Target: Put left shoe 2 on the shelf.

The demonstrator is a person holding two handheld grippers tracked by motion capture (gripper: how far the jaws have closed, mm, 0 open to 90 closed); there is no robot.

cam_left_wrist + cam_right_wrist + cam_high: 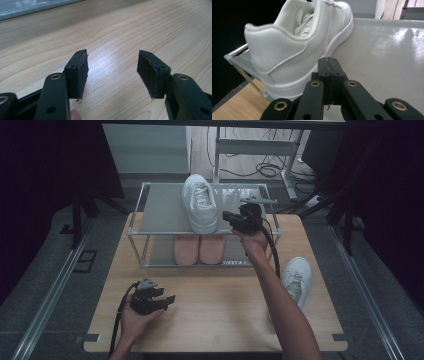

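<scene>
Wood-grain table (pixel 120 32), leather-look white shoe (pixel 294 42)

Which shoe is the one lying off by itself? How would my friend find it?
Start at the wooden table and its grey two-shelf rack. Go to the table's right edge, in front of the rack, just past the person's right forearm: the lone white sneaker lies there on the bare wood. Its twin, the other white sneaker, sits on the top shelf, and the pink pair on the lower one.

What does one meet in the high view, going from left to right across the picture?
left gripper → pink shoes on the lower shelf → white shoe on the top shelf → right gripper → second white shoe on the table
</scene>
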